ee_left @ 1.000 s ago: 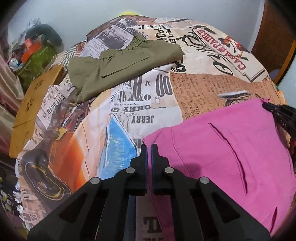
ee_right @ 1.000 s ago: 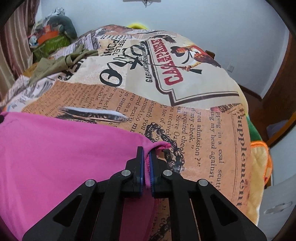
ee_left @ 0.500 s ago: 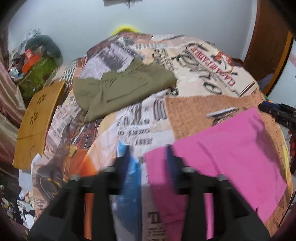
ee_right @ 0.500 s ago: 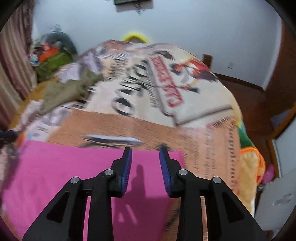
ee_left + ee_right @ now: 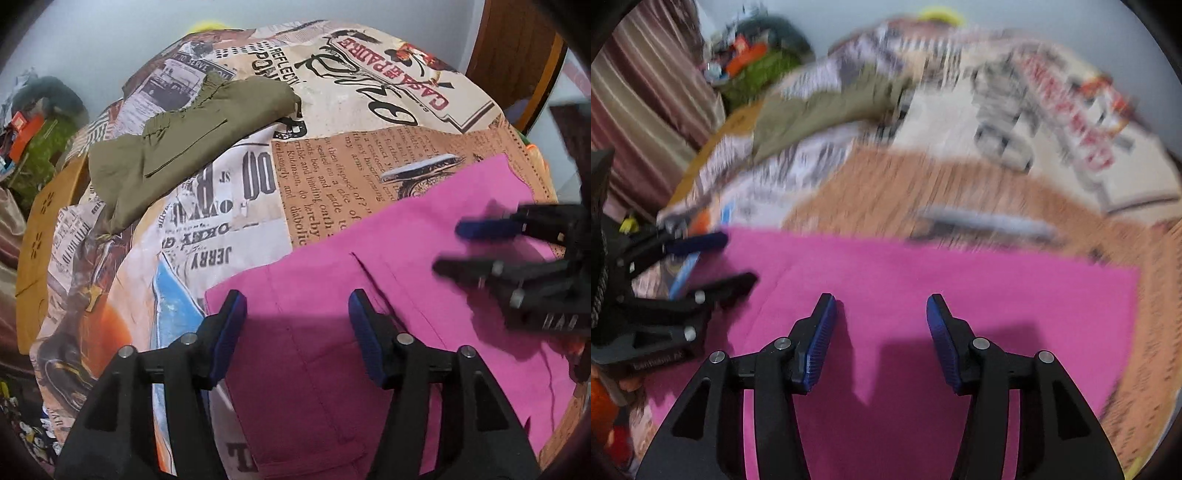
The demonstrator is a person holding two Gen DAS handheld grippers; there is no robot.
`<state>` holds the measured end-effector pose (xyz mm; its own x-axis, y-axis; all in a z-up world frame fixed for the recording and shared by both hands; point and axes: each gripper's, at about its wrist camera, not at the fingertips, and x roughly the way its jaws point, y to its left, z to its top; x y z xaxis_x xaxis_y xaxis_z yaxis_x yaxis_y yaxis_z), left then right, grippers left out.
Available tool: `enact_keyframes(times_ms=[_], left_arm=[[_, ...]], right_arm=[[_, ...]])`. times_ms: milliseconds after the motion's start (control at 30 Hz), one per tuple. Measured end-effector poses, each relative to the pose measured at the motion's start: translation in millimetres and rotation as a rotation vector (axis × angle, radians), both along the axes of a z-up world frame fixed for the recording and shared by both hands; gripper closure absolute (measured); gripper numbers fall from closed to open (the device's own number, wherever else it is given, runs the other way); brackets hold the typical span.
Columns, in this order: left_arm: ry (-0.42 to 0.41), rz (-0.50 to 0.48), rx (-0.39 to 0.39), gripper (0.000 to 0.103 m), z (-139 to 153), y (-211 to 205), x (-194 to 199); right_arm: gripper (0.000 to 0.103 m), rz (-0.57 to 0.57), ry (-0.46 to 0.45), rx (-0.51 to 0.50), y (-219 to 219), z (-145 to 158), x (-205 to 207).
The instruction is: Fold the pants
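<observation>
The left gripper, clamped shut a second ago at the near left corner of the pink pants, is now spread wide, and nothing is held between its fingers. The right gripper, earlier pinched on the pants' corner, is likewise parted wide and held above the fabric. That corner, formerly lifted between the right fingers, is now laid flat ahead of them. The right gripper is also brought closer to the left one, over the cloth.
</observation>
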<state>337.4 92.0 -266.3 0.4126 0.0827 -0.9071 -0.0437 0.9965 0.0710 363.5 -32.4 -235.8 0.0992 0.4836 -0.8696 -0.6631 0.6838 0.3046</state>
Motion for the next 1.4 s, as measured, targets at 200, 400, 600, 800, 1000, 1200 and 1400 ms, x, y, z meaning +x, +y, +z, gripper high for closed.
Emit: enact_keyframes(times_ms=[200,400,600,800,1000,1200,1400], left_arm=[[-0.029,-0.02,0.064,0.03,4.2,-5.5,-17.3],[-0.025,-0.012,0.056,0.026,9.2,-4.4,-40.8],[-0.04,0.006,0.05,0.026,18.1,-9.2,-72.3],[-0.054,0.026,0.04,0.026,24.5,-15.3,-101.1],[-0.062,0.019,0.041,0.025,26.7,-22.3,-126.4],[-0.11,0.068,0.065,0.025,43.9,-21.8,-141.2],[-0.169,0.071,0.059,0.025,71.0,-28.6,-157.6]], right_arm=[[0.056,0.068,-0.034,-0.014,-5.8,1.6,-22.6],[0.056,0.079,-0.077,-0.048,-24.7,7.8,-49.0],[0.055,0.046,-0.144,-0.068,-46.5,17.8,-79.6],[0.055,0.004,-0.179,-0.078,-67.1,25.0,-105.9],[0.054,-0.076,-0.152,-0.055,-88.9,29.3,-119.4],[0.053,-0.127,-0.151,-0.038,-97.4,37.9,-131.8],[0.053,-0.133,-0.227,0.004,-95.3,59.6,-143.4]])
